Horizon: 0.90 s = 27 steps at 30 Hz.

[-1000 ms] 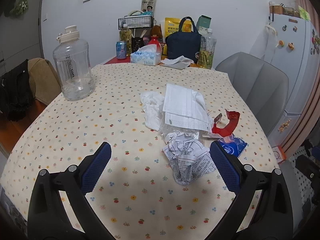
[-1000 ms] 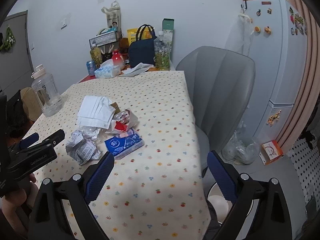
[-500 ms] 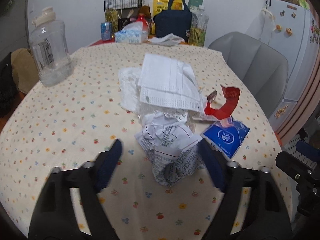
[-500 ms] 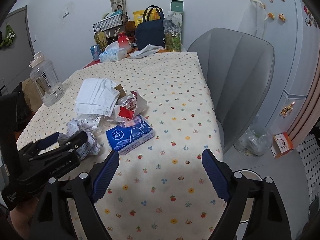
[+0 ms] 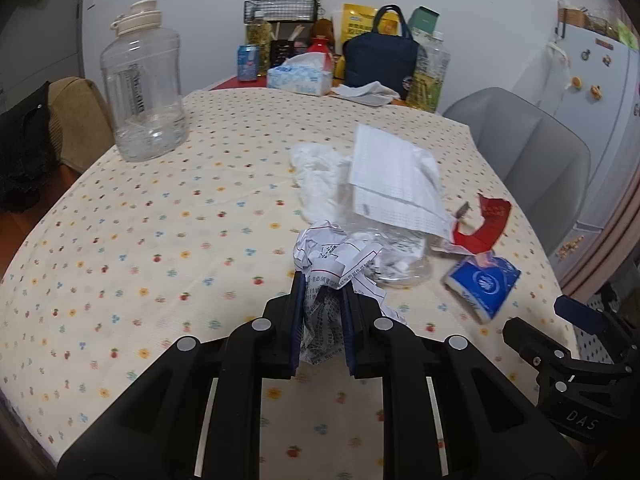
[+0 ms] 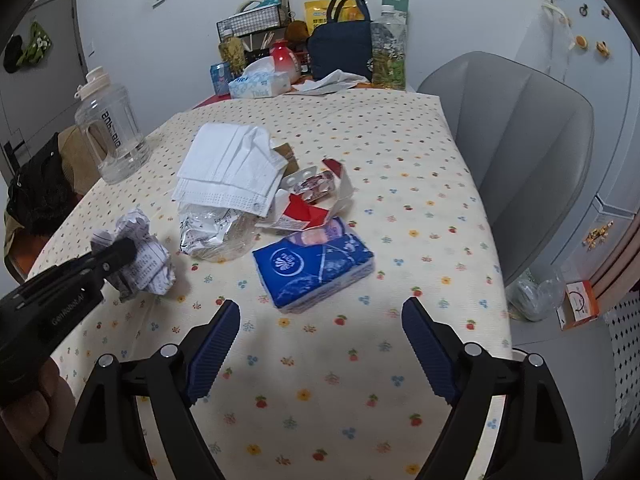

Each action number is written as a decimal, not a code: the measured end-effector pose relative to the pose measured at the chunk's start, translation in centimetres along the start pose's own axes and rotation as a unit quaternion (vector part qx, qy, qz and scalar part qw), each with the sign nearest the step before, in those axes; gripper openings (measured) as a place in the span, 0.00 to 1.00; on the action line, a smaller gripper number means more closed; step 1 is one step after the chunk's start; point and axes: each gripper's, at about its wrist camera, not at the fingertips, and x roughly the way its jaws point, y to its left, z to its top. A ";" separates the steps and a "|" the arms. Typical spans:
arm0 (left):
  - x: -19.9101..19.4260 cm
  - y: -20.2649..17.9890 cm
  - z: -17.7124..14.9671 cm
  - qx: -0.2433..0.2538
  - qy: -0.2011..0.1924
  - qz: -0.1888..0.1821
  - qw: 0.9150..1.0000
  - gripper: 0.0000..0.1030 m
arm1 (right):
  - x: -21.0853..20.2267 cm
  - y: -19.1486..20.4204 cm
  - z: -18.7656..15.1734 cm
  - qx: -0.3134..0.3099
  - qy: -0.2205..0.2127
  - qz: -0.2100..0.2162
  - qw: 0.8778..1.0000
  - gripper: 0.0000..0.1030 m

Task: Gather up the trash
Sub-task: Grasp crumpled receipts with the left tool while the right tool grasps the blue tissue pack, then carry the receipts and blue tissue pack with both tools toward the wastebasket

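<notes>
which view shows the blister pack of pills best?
Right wrist. The blister pack lies in plain sight by the torn red-and-white box, its rows of pills readable. In the left wrist view the face masks hide nearly all of it.

Both wrist views overlook one table (image 5: 120, 264), close.

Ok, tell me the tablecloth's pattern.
Cream tablecloth dotted with small multicoloured flowers and red cherries; the right wrist view shows it best.

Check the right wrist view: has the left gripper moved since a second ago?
Yes. The left gripper has advanced from the table edge toward the water jug, its fingers now closing on the crumpled paper.
</notes>
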 end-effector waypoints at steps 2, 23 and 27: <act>0.2 0.6 0.0 -0.005 0.002 0.009 1.000 0.17 | 0.7 0.4 0.1 -0.002 0.006 -0.002 1.000 0.75; 1.7 1.1 1.3 -0.020 0.002 0.038 0.999 0.13 | 2.8 2.1 0.6 -0.033 0.027 -0.008 0.999 0.15; 0.1 0.6 1.5 -0.020 -0.012 0.028 0.999 0.13 | 0.8 1.9 0.2 -0.027 0.019 0.001 0.999 0.14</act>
